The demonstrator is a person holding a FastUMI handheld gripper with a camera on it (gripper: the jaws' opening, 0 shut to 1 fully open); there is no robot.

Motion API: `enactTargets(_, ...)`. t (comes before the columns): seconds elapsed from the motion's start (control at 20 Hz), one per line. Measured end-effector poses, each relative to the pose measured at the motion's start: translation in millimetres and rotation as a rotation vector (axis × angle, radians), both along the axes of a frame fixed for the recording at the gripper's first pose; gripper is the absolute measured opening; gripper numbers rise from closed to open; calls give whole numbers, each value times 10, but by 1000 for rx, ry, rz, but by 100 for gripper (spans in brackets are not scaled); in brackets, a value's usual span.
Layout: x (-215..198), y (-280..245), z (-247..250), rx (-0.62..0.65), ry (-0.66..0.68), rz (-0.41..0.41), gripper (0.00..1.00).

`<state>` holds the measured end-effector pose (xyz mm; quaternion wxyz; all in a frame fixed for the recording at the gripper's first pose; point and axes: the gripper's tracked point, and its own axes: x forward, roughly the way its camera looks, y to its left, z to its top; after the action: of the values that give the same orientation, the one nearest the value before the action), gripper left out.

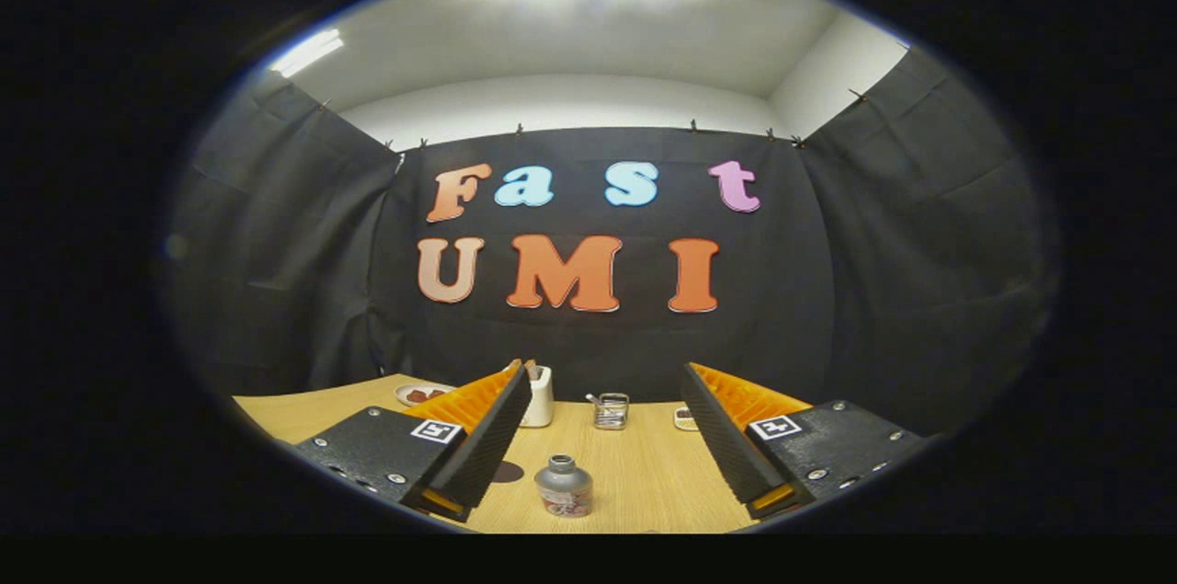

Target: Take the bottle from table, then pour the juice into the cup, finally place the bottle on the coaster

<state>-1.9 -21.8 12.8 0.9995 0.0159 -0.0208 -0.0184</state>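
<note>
- The tongs (602,391) are spread wide, both fingers apart and gripping nothing
- The bottle (564,486) stands upright on the wooden tabletop (644,474), in the gap between the two fingers and nearer the left one, touching neither
- It is squat, with a grey rounded shoulder, a short neck and a patterned label around its lower body
- A dark round coaster (508,472) lies flat on the tabletop just left of the bottle, partly hidden behind the left finger
- Beyond the fingertips, near the far edge of the tabletop, a white cup (539,396) stands upright just beside the tip of the left finger
- To the right of the cup, roughly midway between the fingertips, a small clear glass container (611,411) stands with something thin leaning in it; what it holds is too small to tell
- A small plate (418,395) with dark reddish pieces on it sits at the far left of the tabletop, beyond the left finger
- Another small dish (685,418) peeks out at the far side, just inside the right finger, mostly hidden by it
- Black cloth walls close in the booth behind and to both sides of the tabletop, with a white ceiling and bright lights above
</note>
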Motion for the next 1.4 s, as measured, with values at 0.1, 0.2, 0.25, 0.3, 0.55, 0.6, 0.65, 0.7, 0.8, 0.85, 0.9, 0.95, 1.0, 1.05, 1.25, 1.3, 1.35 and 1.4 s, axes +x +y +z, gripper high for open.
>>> enactTargets(0.1,-21,-5,-83,6,1,-3,98)
enactTargets(0.2,-33,24,-246,25,20,4,98)
enactTargets(0.25,-23,56,-341,29,36,12,98)
enactTargets(0.3,-15,81,-449,27,59,18,98)
enactTargets(0.55,-6,248,-829,67,112,66,98)
enactTargets(0.6,3,275,-922,71,124,78,98)
enactTargets(0.65,10,308,-1012,64,136,89,98)
enactTargets(0.7,24,338,-1119,55,152,95,98)
enactTargets(0.8,59,428,-1311,41,186,107,98)
enactTargets(0.85,82,473,-1386,33,194,113,98)
enactTargets(0.9,110,507,-1480,26,205,116,98)
enactTargets(0.95,144,551,-1587,23,221,126,98)
enactTargets(1.0,159,629,-1740,32,251,148,97)
enactTargets(1.05,176,670,-1884,43,288,161,97)
enactTargets(1.25,277,652,-2252,52,358,142,94)
enactTargets(1.3,298,640,-2328,42,369,130,92)
enactTargets(1.35,322,630,-2407,31,381,123,91)
enactTargets(1.4,343,621,-2485,17,392,118,90)
